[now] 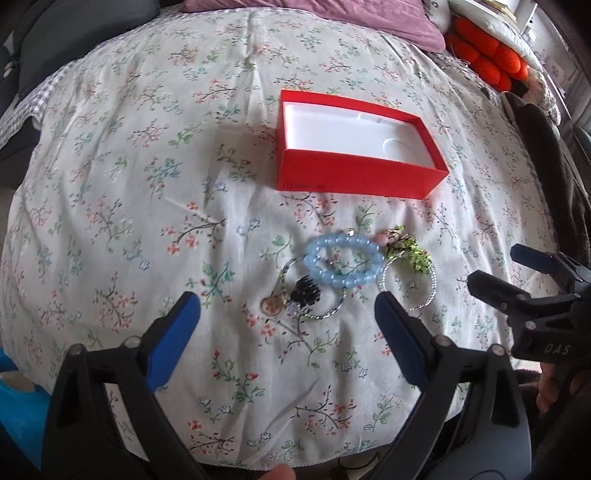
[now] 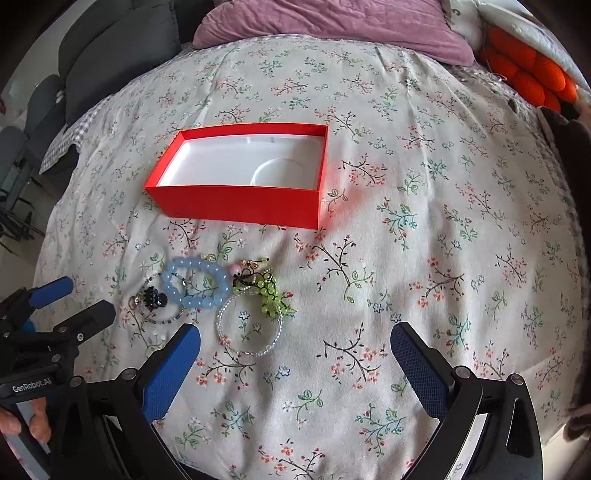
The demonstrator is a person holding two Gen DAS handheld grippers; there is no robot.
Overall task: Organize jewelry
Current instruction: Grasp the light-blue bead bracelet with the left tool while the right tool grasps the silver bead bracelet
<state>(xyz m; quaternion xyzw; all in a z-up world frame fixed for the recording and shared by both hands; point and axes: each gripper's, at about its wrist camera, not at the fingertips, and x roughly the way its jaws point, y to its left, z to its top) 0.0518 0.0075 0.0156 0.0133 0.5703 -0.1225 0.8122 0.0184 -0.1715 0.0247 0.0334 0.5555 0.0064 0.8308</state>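
White floral-print bedspread (image 2: 406,184) with mauve pillow (image 2: 332,22) behind carries an open red cardboard box (image 2: 236,203), pale-blue bead bracelet (image 2: 197,282) in a jewelry cluster just nearer; left gripper (image 1: 288,314) marked "GenRobot.AI" and right gripper (image 2: 295,345) both spread, grasping nothing.

A home bedroom: a bed (image 2: 406,184) under a floral sheet, a purple pillow (image 2: 332,26) at its head

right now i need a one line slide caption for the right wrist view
Open right gripper hovers over a floral bedspread near tangled bracelets, the empty red box beyond.
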